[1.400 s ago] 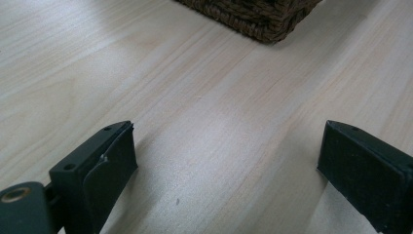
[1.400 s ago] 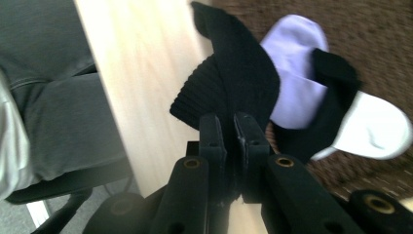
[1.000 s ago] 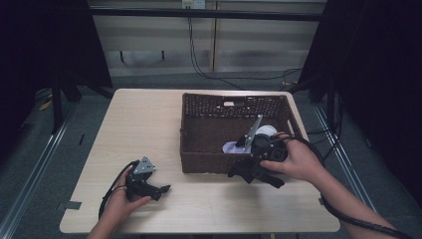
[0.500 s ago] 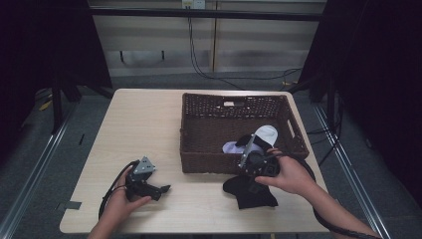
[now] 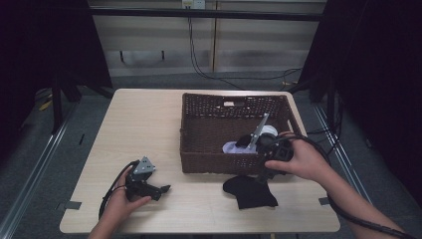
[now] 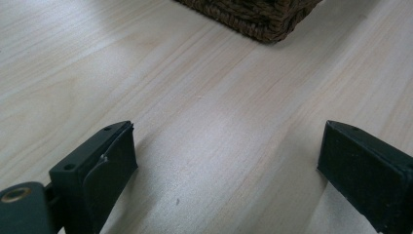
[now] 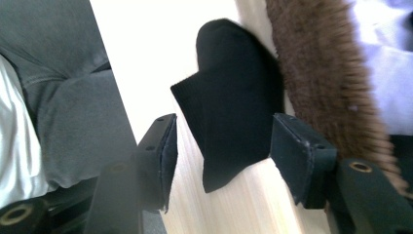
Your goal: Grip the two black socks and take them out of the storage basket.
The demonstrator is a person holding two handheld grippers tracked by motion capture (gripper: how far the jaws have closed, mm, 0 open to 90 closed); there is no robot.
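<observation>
— While the right gripper (image 7: 221,151) hangs above the table, what do its jaws hold?
— Nothing; they stand apart, the black sock (image 7: 234,97) lying flat on the pale wooden table (image 5: 149,129), just beside the brown woven basket (image 5: 199,124).
— And the left gripper (image 6: 226,161)?
— Spread wide over bare wood, empty.

A black sock (image 5: 249,191) lies flat and limp on the pale wooden table (image 5: 149,124), folded into a rounded bootie shape, just in front of the brown wicker basket (image 5: 209,149). In the right gripper view the sock (image 7: 231,97) sits beyond the parted fingers (image 7: 163,156) of the right gripper (image 7: 221,161), in line with the gap between them, untouched by either.
</observation>
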